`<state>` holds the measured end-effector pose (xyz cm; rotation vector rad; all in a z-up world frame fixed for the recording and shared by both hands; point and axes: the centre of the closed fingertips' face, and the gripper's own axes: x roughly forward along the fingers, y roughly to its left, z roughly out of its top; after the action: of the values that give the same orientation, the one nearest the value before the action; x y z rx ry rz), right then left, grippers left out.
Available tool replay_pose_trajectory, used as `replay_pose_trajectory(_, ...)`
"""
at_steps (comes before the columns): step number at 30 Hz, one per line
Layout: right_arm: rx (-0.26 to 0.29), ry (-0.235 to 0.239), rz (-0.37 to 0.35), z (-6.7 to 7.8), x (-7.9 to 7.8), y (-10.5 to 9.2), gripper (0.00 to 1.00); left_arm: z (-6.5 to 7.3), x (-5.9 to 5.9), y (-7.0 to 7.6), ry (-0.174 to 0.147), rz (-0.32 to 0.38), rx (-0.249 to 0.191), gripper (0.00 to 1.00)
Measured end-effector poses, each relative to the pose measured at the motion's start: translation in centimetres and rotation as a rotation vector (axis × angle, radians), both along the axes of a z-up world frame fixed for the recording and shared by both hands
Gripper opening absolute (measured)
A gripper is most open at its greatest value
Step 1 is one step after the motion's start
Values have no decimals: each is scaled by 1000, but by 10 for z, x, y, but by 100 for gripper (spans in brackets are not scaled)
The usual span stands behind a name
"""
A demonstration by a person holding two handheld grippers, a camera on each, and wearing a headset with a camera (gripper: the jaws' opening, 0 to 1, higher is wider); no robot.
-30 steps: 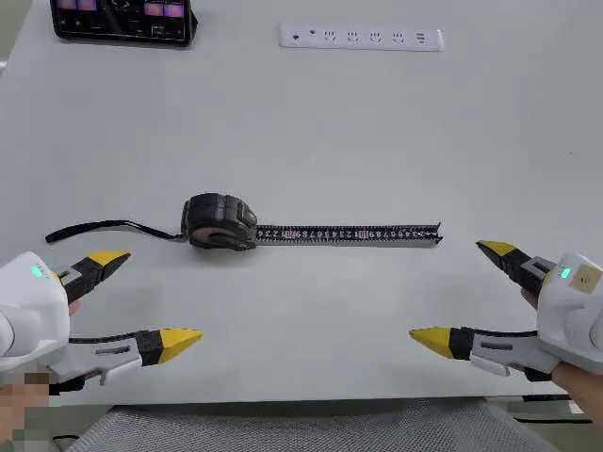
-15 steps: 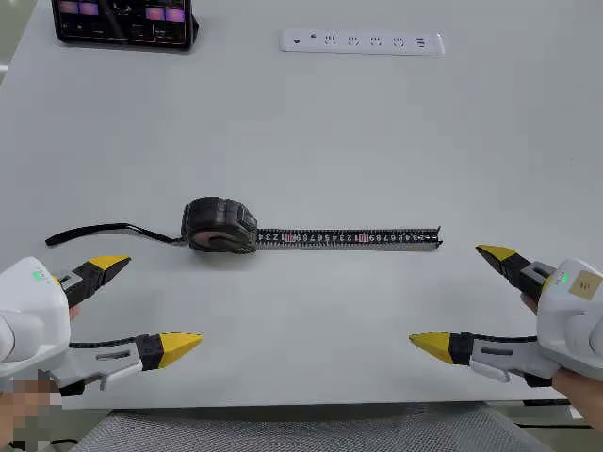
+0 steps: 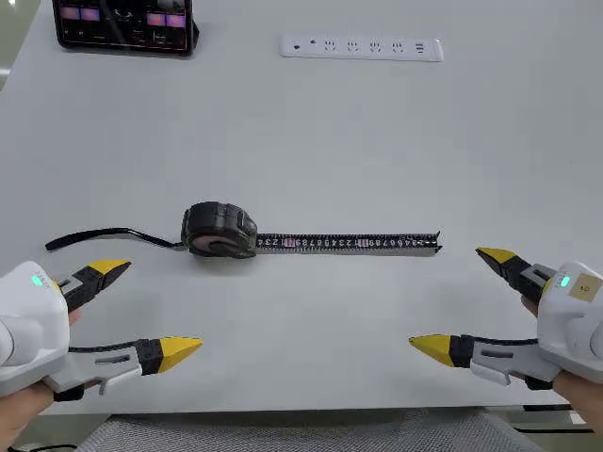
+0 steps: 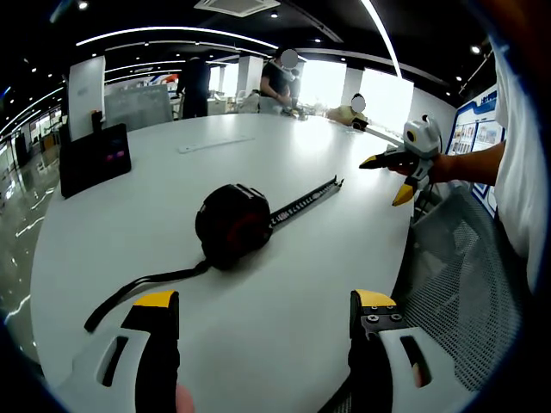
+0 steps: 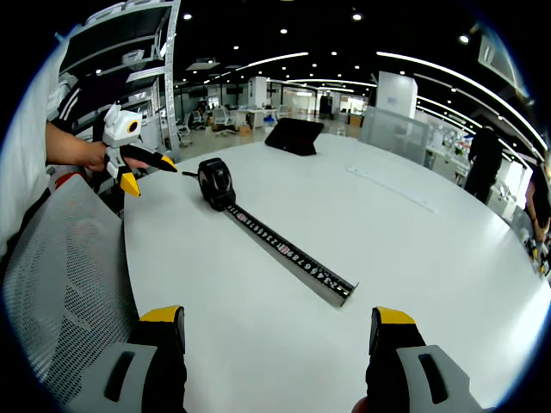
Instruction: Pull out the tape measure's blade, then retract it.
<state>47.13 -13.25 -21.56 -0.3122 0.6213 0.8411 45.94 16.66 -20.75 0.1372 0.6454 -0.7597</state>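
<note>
1. Tape measure [image 3: 219, 231] sits mid-desk [image 3: 311, 132], a bit left of centre. Blade [image 3: 349, 243] is out, flat on the desk, running toward 3 o'clock.
2. Strap [image 3: 104, 235] trails off the case toward 9 o'clock.
3. Left tool [image 3: 158, 306] is at approx 7 o'clock of the case, jaws wide apart, nothing in them, clear of the tape.
4. Right tool [image 3: 450, 297] is at approx 5 o'clock of the blade tip, jaws wide too, empty.
5. Power strip [image 3: 362, 45] is at 12 o'clock by the far edge; tablet [image 3: 124, 24] at 11.

matt black rubbery tape measure [image 3: 219, 230], smooth matt white table [image 3: 311, 132]
</note>
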Motion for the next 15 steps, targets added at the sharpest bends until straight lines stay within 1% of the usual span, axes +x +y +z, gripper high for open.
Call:
replay_pose_trajectory(5,0,-1,0,1,0,1,88,0,0,0,-1,0,1,78)
replay_pose_trajectory(12,2,-9,6,3,5,1,88,4,5,-1,-12,1,-1,79)
replay_pose_trajectory(15,2,-10,6,3,5,1,88,4,5,-1,-10,3,-3,79)
